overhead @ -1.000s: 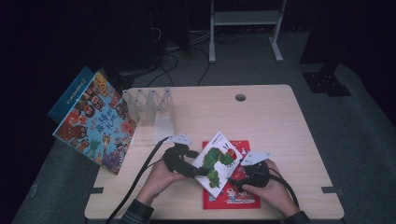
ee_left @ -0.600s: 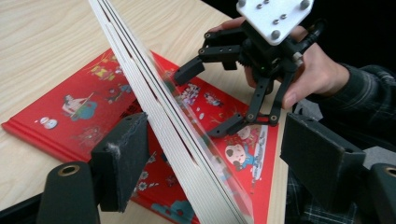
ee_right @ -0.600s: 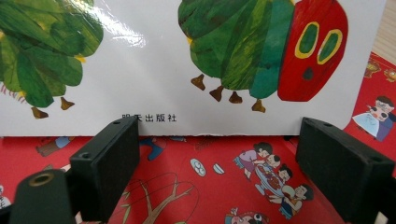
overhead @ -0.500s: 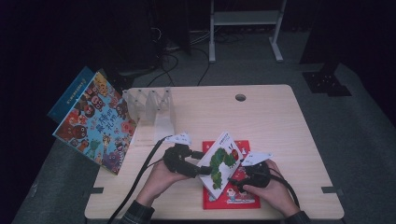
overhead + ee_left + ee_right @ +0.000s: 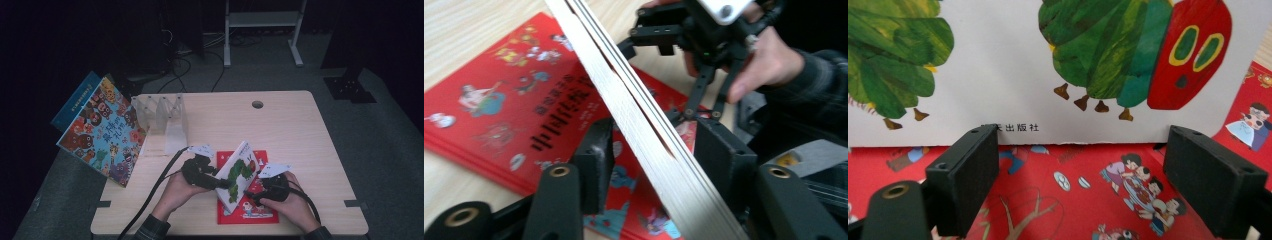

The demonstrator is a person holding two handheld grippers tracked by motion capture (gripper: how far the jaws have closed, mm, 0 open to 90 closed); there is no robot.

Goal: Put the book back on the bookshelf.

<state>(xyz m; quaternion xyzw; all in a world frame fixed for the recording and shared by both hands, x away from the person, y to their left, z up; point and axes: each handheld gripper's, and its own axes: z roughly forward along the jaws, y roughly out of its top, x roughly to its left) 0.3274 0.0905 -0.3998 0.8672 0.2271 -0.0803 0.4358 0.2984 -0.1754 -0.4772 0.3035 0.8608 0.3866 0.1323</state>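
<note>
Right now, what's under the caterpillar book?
A red picture book lies flat on the table beneath the tilted caterpillar book. Its cover is partly hidden by that book and both hands.

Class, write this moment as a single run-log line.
left gripper: straddles caterpillar book edge | right gripper: open, facing cover | book tilted on red book

Caterpillar book (image 5: 239, 176) tilted on red book (image 5: 250, 210)

The caterpillar book (image 5: 1058, 75) cover reads "天出版社" near its bottom edge.
</note>
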